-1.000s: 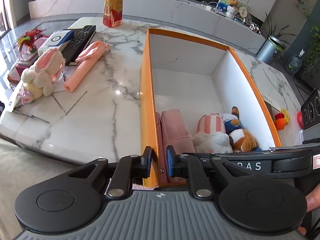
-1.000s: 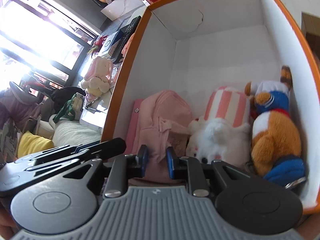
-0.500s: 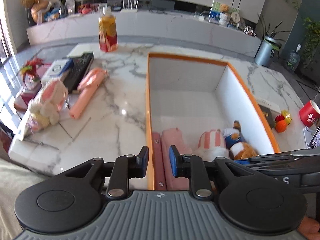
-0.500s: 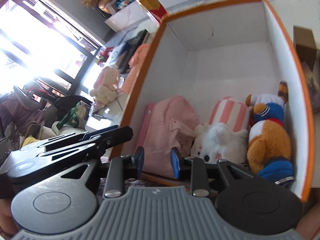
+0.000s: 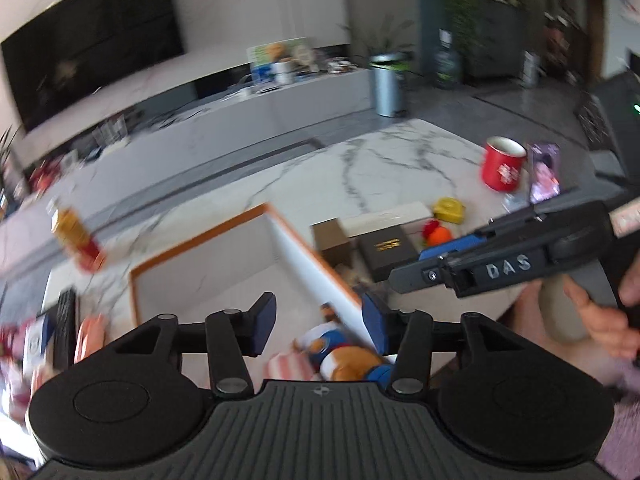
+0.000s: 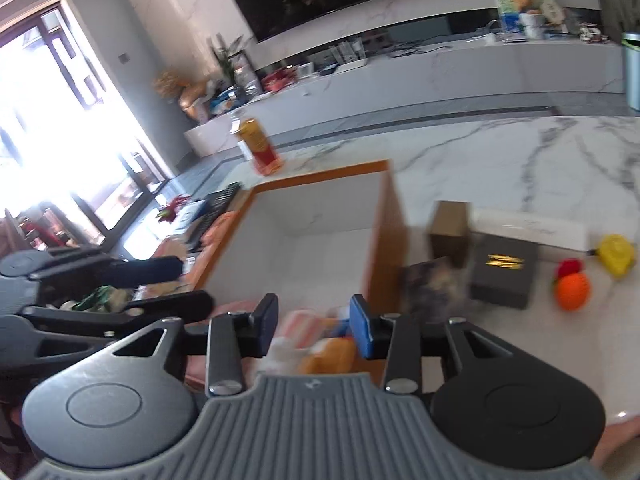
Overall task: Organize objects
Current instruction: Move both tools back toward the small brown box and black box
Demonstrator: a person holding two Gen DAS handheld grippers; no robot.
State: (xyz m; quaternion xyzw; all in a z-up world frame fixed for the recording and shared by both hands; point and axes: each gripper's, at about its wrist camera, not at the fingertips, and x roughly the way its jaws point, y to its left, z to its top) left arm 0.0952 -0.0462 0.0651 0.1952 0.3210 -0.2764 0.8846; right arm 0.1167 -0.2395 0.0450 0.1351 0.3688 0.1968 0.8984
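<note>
An orange-rimmed white box (image 5: 304,248) stands on the marble table; it also shows in the right wrist view (image 6: 312,232). Inside its near end lie a brown bear toy (image 5: 344,356) and a pink striped toy (image 5: 288,366). My left gripper (image 5: 318,322) is open and empty, held above the box's near end. My right gripper (image 6: 314,326) is open and empty, also above the near end; it shows from the side in the left wrist view (image 5: 500,264). Both views are blurred.
Right of the box lie a black box (image 6: 504,272), a brown box (image 6: 448,228), an orange toy (image 6: 574,290), a yellow toy (image 6: 616,254) and a red cup (image 5: 502,164). A juice bottle (image 6: 258,146), a remote (image 6: 214,210) and pink things stand left of it.
Both grippers have opened wide and lifted back from the box, tilting up and swinging right; the views now show the room and the table's right side.
</note>
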